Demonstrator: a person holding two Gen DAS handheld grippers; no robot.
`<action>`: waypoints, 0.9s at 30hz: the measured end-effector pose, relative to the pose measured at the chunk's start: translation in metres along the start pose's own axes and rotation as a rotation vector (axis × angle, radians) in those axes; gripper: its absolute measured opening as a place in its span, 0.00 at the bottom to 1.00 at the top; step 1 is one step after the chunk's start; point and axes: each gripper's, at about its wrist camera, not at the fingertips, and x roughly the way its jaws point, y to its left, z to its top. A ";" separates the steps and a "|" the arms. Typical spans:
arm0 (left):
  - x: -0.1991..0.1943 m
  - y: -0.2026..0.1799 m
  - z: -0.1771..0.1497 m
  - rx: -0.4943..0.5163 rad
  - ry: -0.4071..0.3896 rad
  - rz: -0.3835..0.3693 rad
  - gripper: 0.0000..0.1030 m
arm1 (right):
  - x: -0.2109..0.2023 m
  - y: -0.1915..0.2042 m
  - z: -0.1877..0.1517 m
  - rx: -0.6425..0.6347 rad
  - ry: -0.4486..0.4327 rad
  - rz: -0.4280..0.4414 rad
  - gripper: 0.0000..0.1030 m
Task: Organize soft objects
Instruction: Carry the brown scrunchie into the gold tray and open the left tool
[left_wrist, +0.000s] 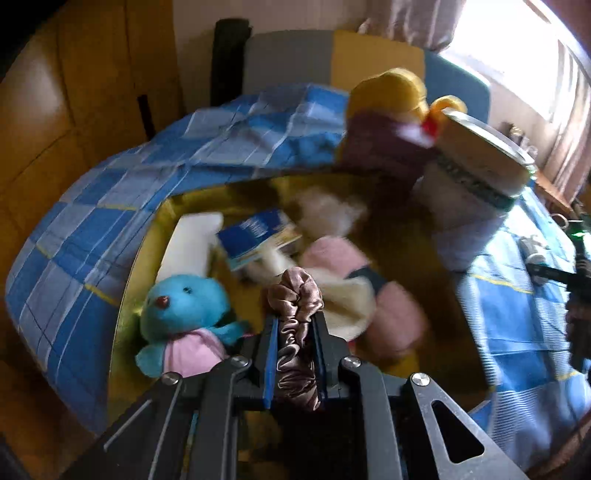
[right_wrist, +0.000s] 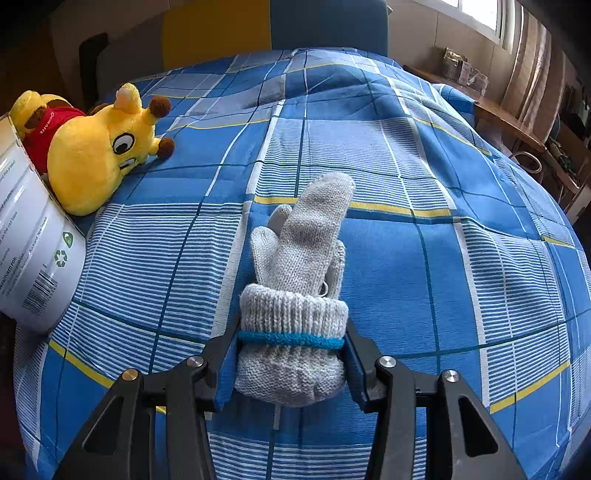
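Yellow bin (left_wrist: 147, 251) with blue plush (left_wrist: 184, 306), white pad (left_wrist: 188, 243), booklet (left_wrist: 258, 236)

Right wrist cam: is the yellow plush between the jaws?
No, the grey knit glove sits between them; the yellow plush lies on the bedspread.

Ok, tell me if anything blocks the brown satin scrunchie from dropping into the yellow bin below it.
Nothing visible blocks it. The left gripper holds the brown satin scrunchie over the open yellow bin, which already holds a blue teddy bear and pink plush pieces, with bare floor showing between them.
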 end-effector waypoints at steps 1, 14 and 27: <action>0.006 0.005 -0.001 -0.010 0.013 0.007 0.17 | 0.000 0.000 0.001 0.003 0.007 -0.004 0.47; 0.024 0.024 -0.014 -0.044 0.023 -0.030 0.40 | 0.014 0.007 0.071 0.130 0.123 -0.088 0.35; -0.001 0.037 -0.013 -0.079 -0.036 -0.055 0.78 | -0.066 0.116 0.202 0.021 -0.092 0.027 0.34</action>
